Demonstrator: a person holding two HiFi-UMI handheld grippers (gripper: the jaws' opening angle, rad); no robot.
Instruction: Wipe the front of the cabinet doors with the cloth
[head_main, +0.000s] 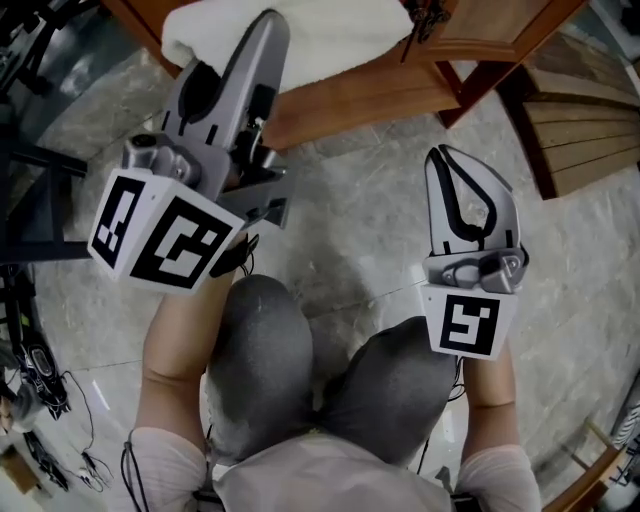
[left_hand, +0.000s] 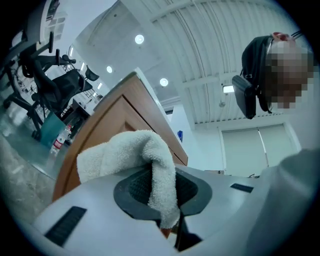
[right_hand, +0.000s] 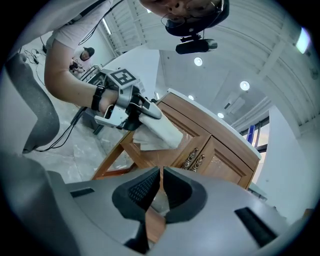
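Two grippers hover above the person's knees (head_main: 262, 345). The right gripper (head_main: 445, 160), jaws together on nothing, points forward, idle. The left gripper (head_main: 268, 35), raised and tilted, pinches a bunched fold of the cloth (head_main: 300, 40), which looks soft, light and floppy, and is best gripped there. Beyond, the cloth seems pressed against the cabinet door (right_hand: 156, 153).

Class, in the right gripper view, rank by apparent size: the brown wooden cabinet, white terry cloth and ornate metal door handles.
Largest: brown wooden cabinet.
Middle: white terry cloth.
Smallest: ornate metal door handles, clearly smaller than the cloth.
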